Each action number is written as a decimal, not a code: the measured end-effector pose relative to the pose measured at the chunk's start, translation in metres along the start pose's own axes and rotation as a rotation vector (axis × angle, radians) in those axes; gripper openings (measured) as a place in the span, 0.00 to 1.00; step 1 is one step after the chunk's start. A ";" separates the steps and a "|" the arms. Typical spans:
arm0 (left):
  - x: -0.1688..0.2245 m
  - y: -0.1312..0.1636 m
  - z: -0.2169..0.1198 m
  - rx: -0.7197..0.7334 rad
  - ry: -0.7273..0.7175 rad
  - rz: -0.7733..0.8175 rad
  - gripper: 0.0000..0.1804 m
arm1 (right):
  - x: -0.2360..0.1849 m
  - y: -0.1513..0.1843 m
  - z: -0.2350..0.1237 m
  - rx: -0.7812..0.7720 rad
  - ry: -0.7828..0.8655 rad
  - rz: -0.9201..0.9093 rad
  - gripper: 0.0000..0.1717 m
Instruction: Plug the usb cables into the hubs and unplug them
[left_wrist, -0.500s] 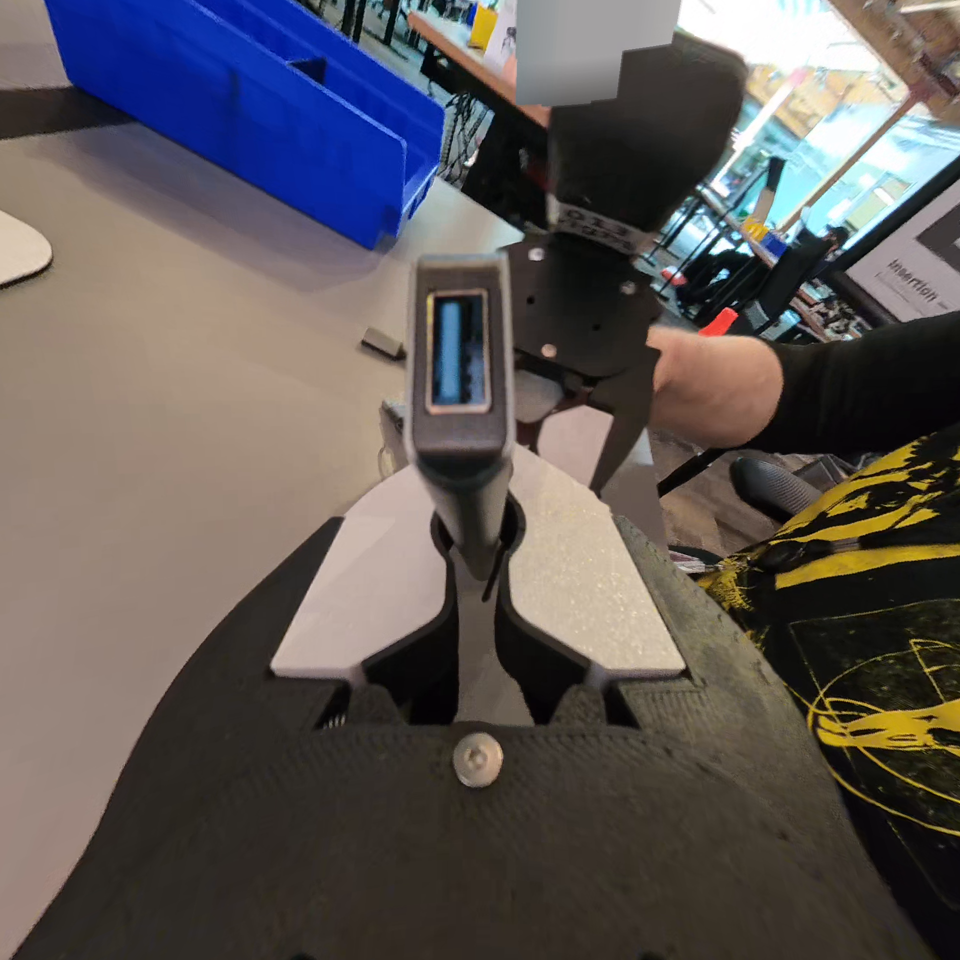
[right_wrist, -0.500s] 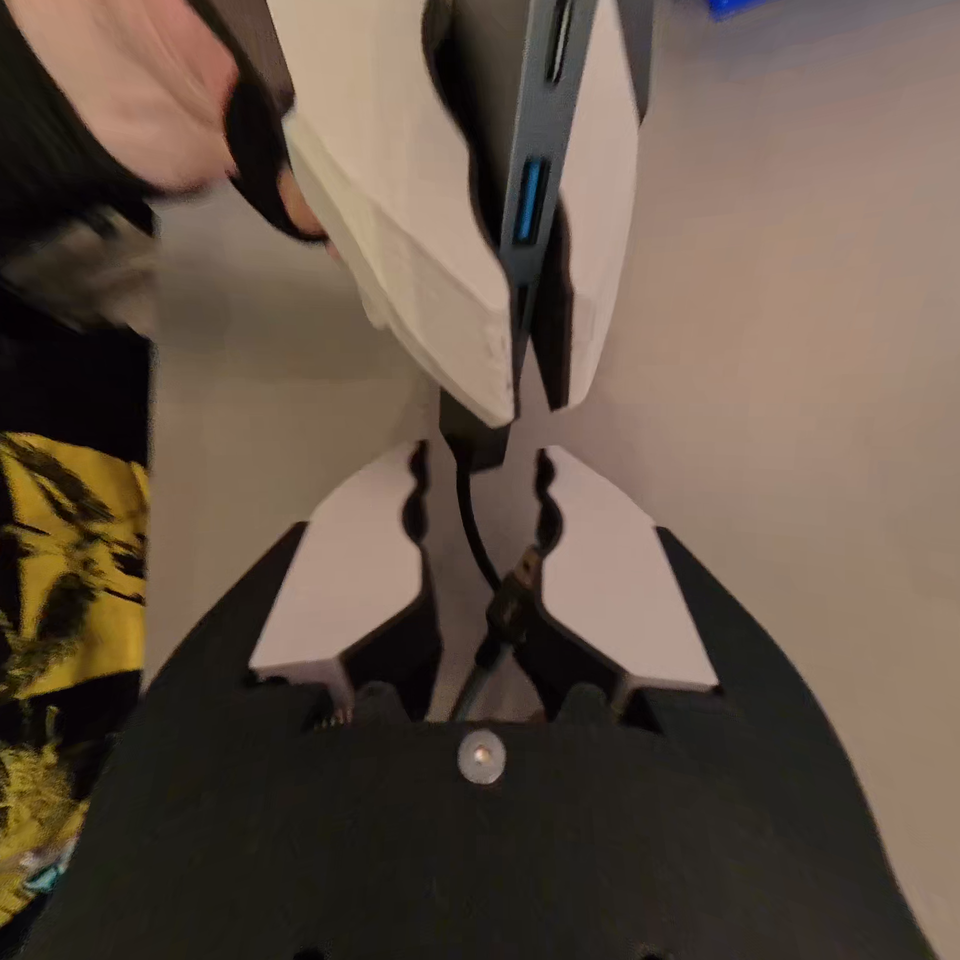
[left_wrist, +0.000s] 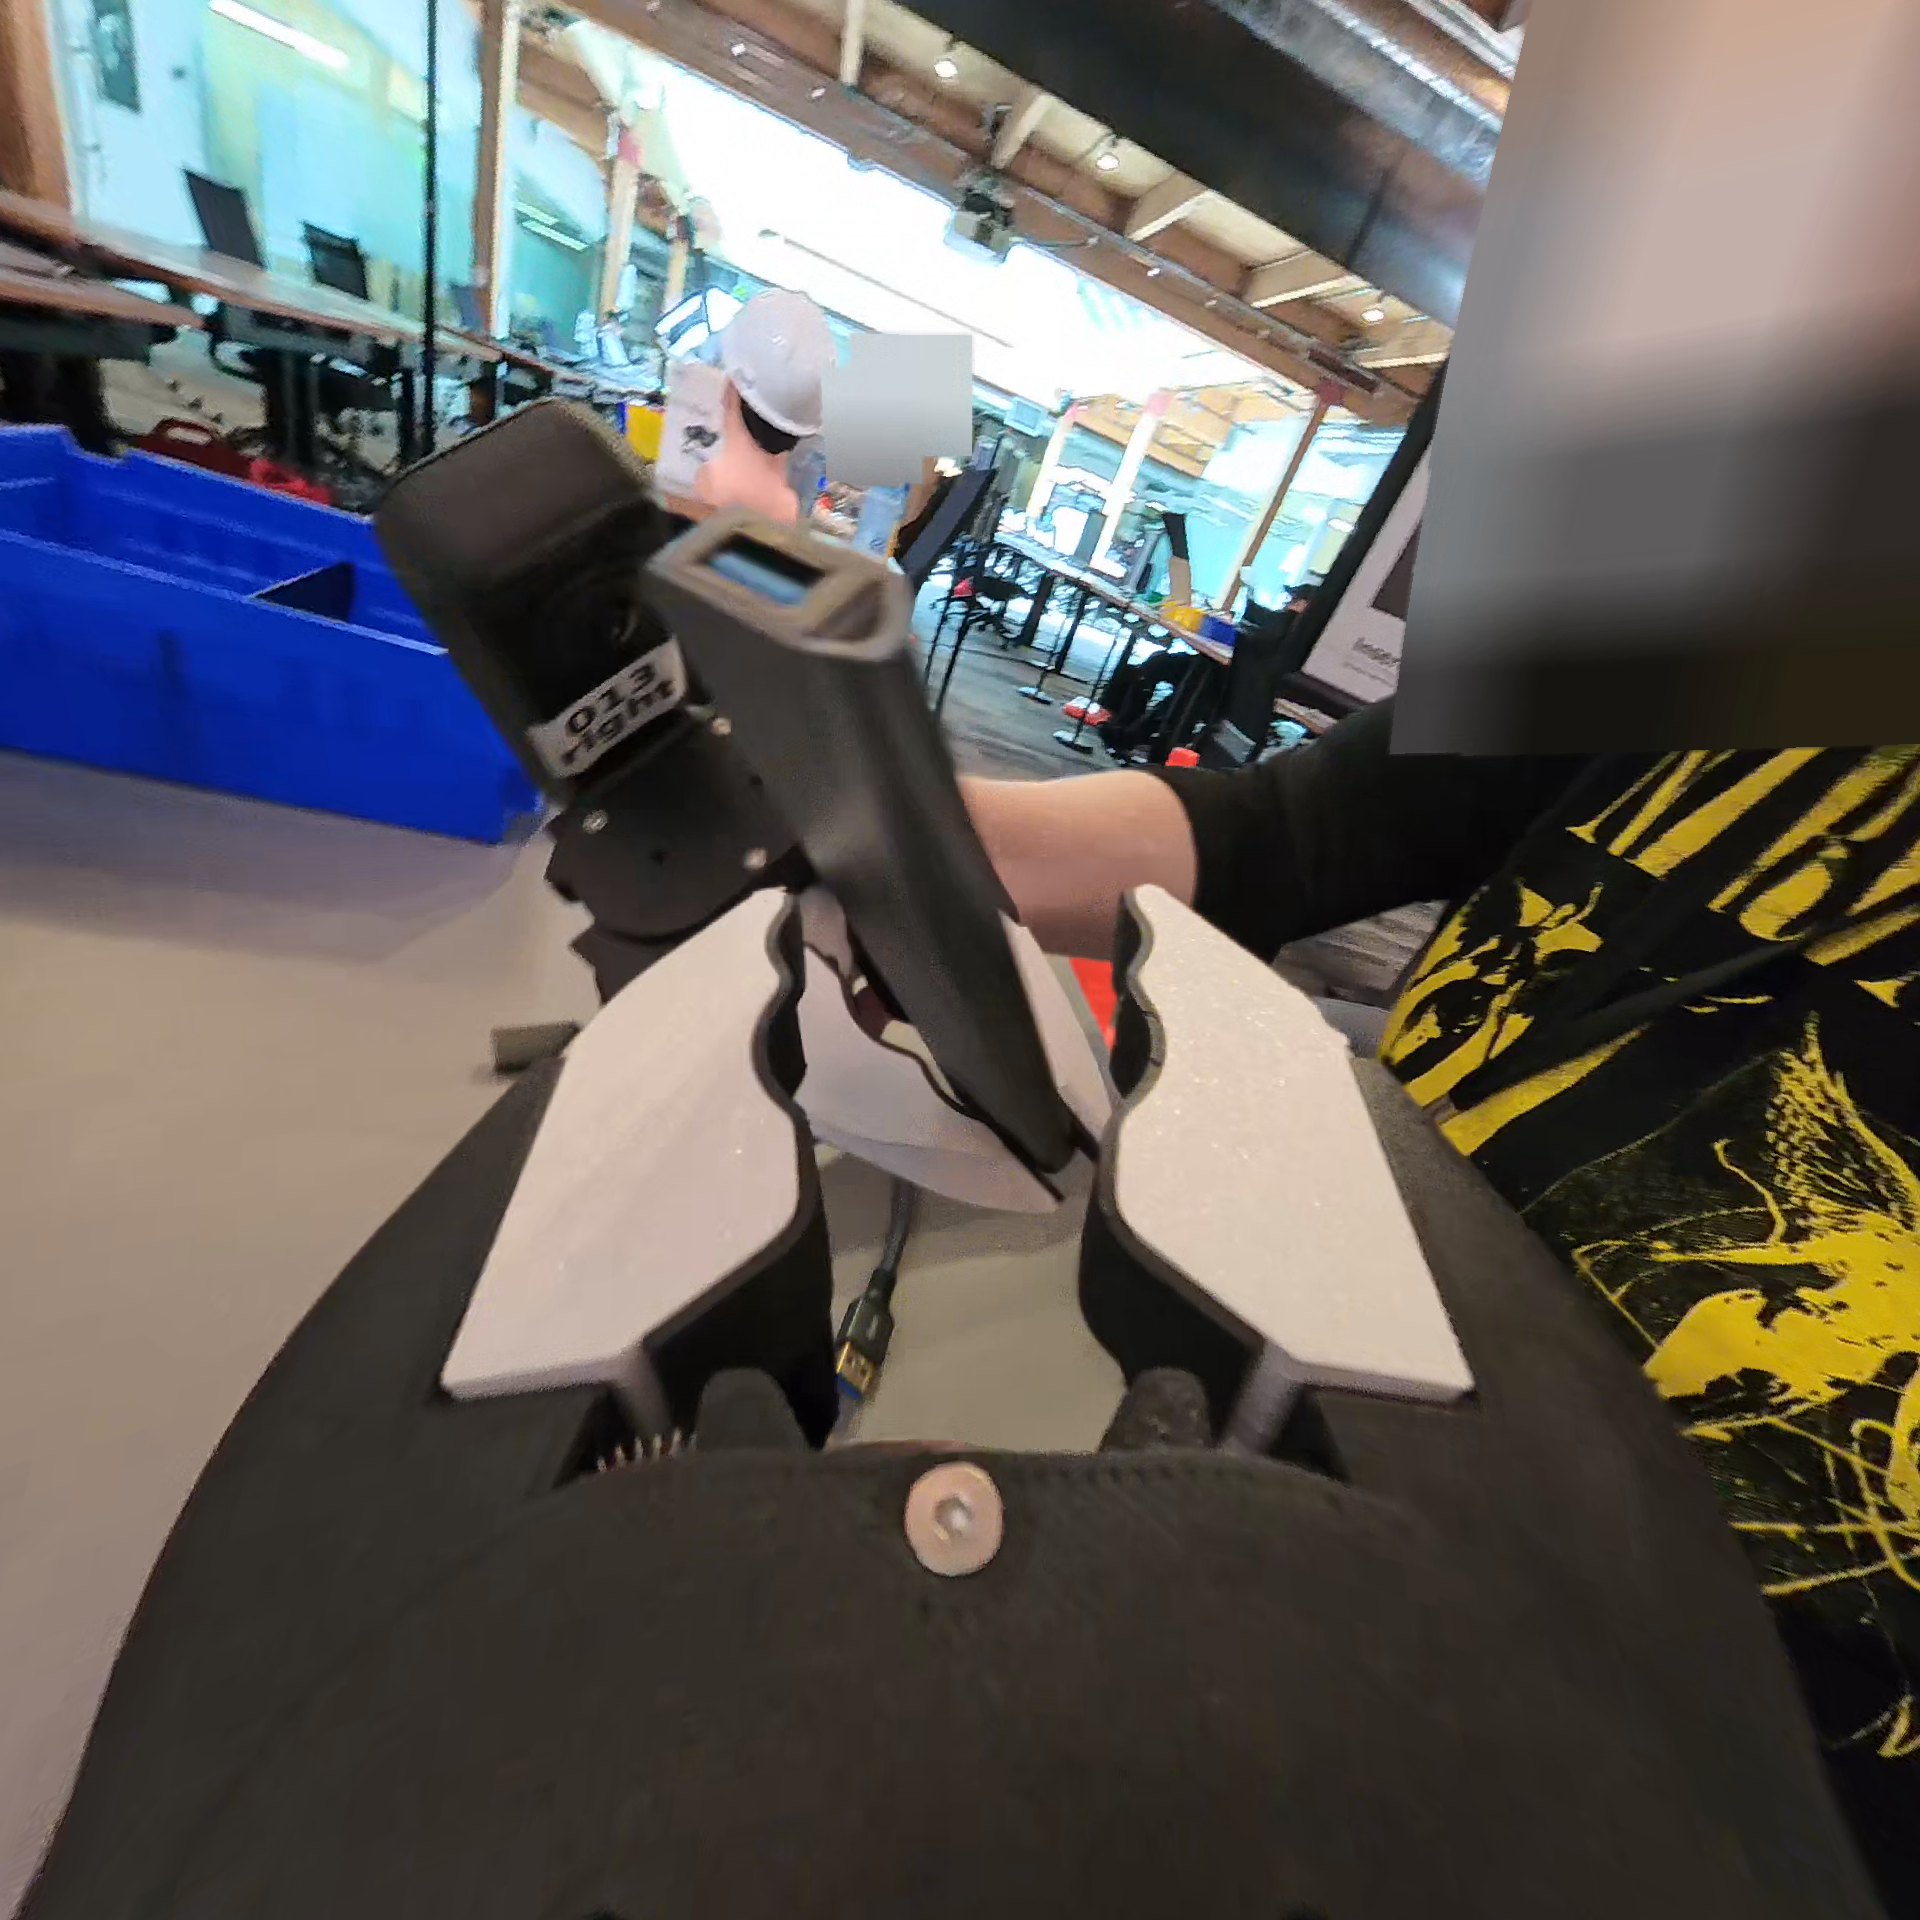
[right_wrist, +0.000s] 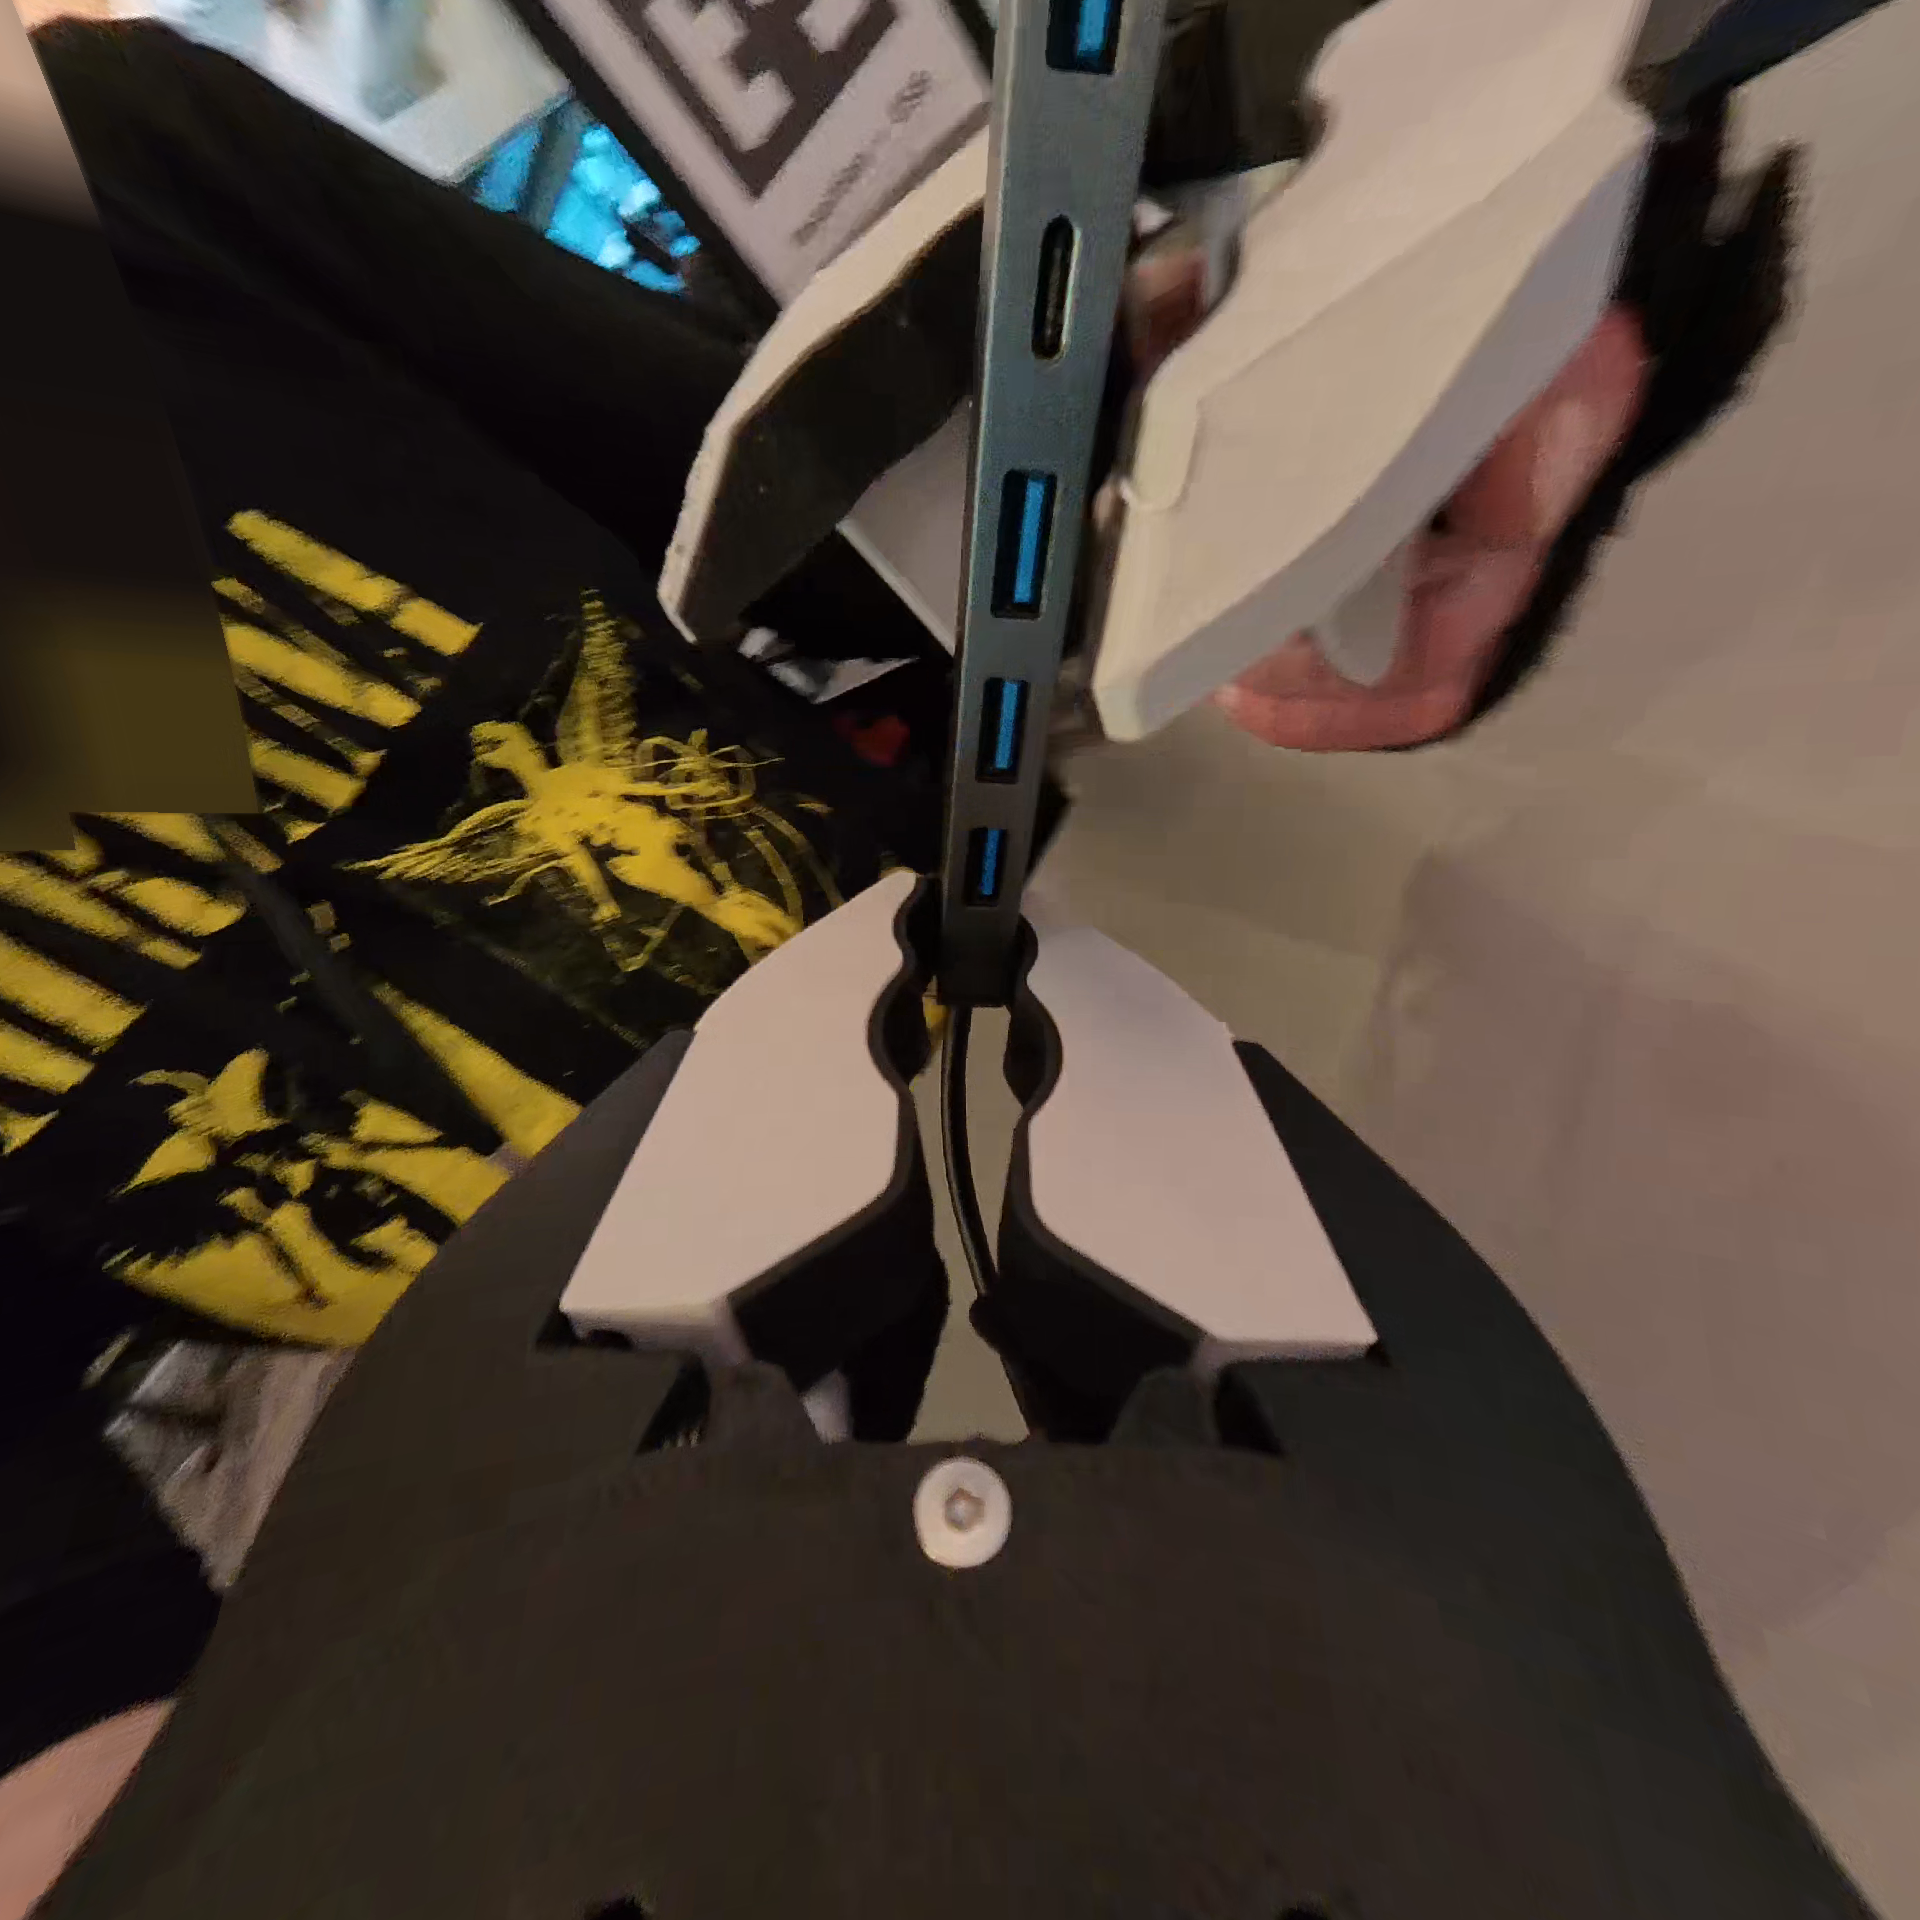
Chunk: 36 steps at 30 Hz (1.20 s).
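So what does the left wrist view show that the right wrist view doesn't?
Only the left view: the blue bin, the workshop behind, a loose USB plug on the table, and the hub's end port. Only the right view: the hub's side ports, and the right gripper shut on its cable end. Both: the grey hub, the open left gripper and the black-and-yellow shirt.

The left claw (left_wrist: 956, 997) stands wide open, its two pale fingers (left_wrist: 665, 1164) well apart with clear gaps on either side of the grey hub (left_wrist: 852, 790) that rises tilted between them. The right claw (right_wrist: 971, 956) is nearly closed, its fingertips (right_wrist: 831, 997) pinching the cable end of that hub (seen edge-on). A bare forearm (left_wrist: 1081, 842) in a black sleeve reaches behind it.
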<state>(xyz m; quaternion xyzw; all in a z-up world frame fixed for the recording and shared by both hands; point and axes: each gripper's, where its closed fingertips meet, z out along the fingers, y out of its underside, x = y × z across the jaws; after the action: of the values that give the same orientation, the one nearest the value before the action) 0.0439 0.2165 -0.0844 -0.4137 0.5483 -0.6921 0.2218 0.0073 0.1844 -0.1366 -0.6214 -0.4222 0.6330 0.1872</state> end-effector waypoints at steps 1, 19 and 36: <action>0.004 -0.003 0.002 0.012 0.030 0.006 0.31 | -0.006 0.000 0.002 -0.015 -0.048 -0.001 0.06; -0.013 -0.027 -0.002 0.117 -0.086 -0.003 0.19 | 0.023 -0.015 -0.006 0.006 0.245 -0.064 0.32; -0.030 -0.036 -0.004 0.140 -0.241 -0.027 0.31 | 0.029 -0.021 -0.032 -0.072 0.636 -0.152 0.18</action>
<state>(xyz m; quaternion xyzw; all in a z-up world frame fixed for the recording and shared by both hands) 0.0632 0.2526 -0.0605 -0.4847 0.4623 -0.6769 0.3051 0.0268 0.2282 -0.1342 -0.7608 -0.4097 0.3762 0.3344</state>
